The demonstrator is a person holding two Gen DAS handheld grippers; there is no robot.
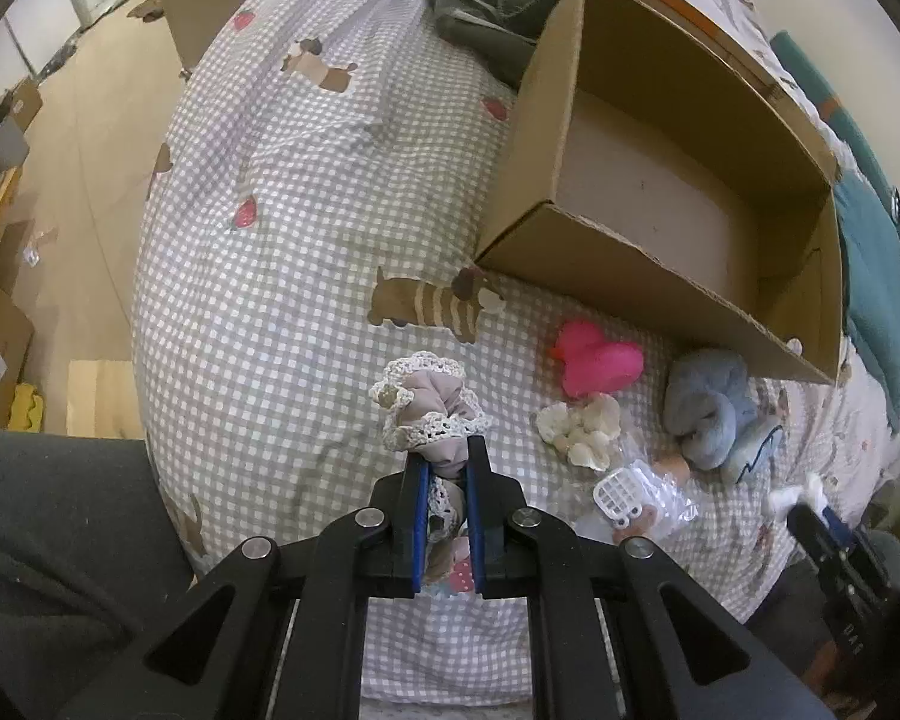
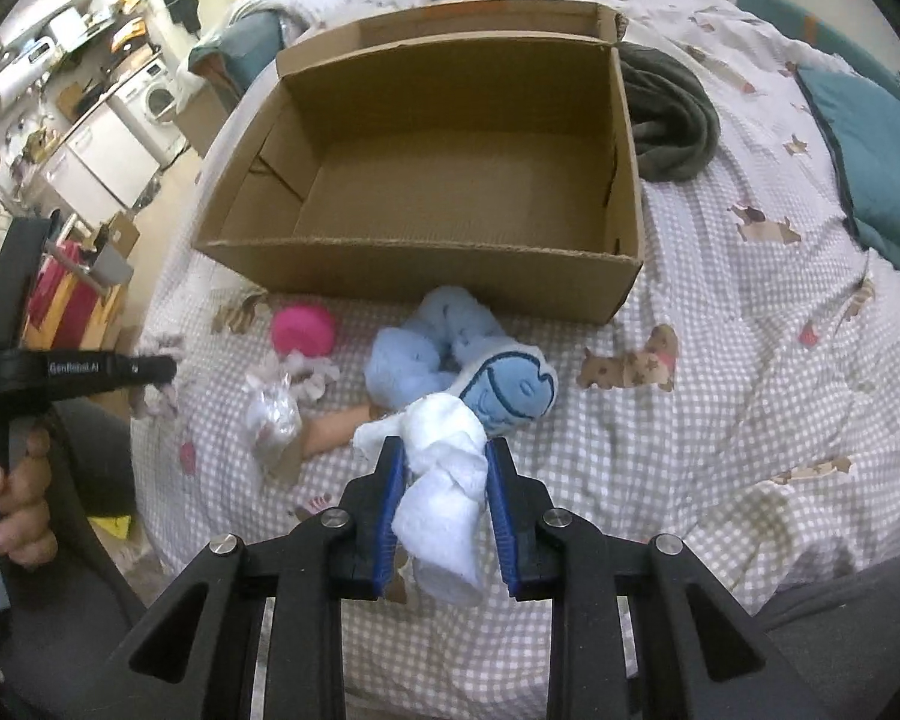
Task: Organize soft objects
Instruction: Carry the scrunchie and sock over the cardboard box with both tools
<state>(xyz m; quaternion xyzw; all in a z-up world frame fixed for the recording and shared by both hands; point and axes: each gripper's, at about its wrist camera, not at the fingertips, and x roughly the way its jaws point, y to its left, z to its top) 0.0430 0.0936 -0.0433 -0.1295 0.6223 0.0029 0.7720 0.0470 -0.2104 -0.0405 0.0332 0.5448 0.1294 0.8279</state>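
1. Soft objects lie scattered on the bed (image 1: 282, 228) in front of an open cardboard box (image 1: 576, 252), and each gripper has one of them.
2. The left gripper (image 1: 447, 468), low in the middle of its own frame, has its jaws clenched on a beige scrunchie with cream lace trim (image 1: 429, 405), which bunches up above the blue pads.
3. The right gripper (image 2: 444, 468), low in the middle of the right wrist frame, has its jaws closed around a white cloth (image 2: 444, 468); the cloth is pinched between the blue pads and hangs below them.
4. Just beyond the white cloth sits a light blue plush toy (image 2: 432, 354) with a stitched face patch, touching the front wall of the box in that view.
5. To its left a pink round toy (image 2: 303, 330) rests near the box wall; the left wrist view shows it as a pink duck shape (image 1: 597, 360).
6. Close by are a cream fluffy scrunchie (image 1: 579, 429) and a crinkled clear plastic bag (image 2: 273, 414), lying side by side on the checked sheet.
7. The box stands upright with its inside bare.
8. A dark green garment (image 2: 666, 120) is heaped beside the box's right wall in the upper right of the right wrist frame.
9. A teal pillow (image 2: 870, 150) lies at the far right edge.
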